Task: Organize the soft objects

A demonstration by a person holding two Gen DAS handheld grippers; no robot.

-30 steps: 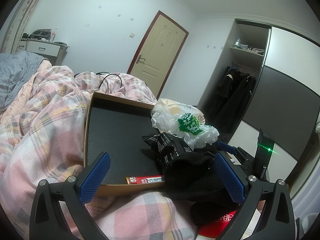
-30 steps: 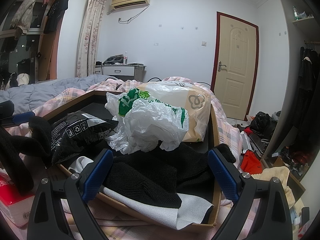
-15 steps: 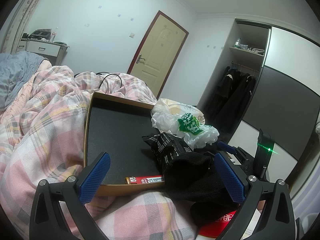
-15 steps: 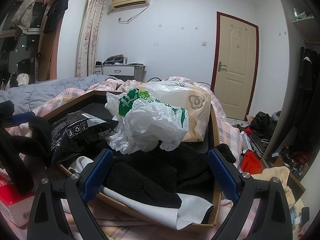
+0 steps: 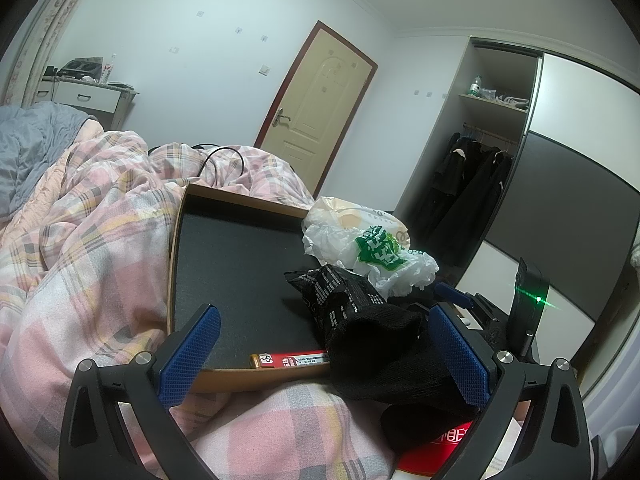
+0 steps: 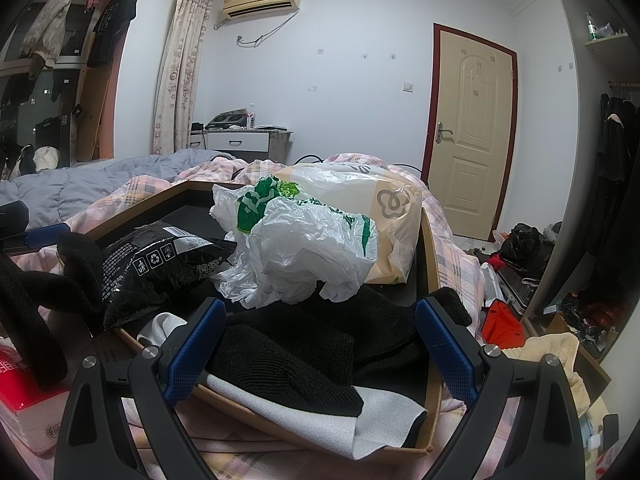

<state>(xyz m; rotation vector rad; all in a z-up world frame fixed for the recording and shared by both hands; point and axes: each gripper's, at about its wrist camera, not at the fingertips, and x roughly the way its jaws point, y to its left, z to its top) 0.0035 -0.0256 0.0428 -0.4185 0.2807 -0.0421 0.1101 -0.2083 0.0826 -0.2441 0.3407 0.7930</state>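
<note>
Pink plaid bedding (image 5: 92, 264) filled the lower left of the left wrist view, and on it lay a shallow brown tray (image 5: 176, 248) with a dark lining. We held our left gripper (image 5: 324, 354) with its blue fingers wide apart, clamped on nothing, low at the tray's near edge. A black sock (image 5: 380, 344) lay draped over that edge, just inside the right-hand finger, its long axis running from the tray down toward the lower right of the frame. Behind it sat a black printed packet (image 5: 336, 292) and a crumpled white and green plastic bag (image 5: 380, 256). In the right wrist view our right gripper (image 6: 320, 344) was equally wide apart and empty, hovering over a heap of black knitwear (image 6: 296, 344) on a pale grey cloth (image 6: 376, 416) in the tray's near corner (image 6: 432, 280). We judged the heap to lie squarely between the right fingers, while the sock sat off-centre for the left, so the right hand looked better placed; whether either tool touched fabric we could not tell.
</note>
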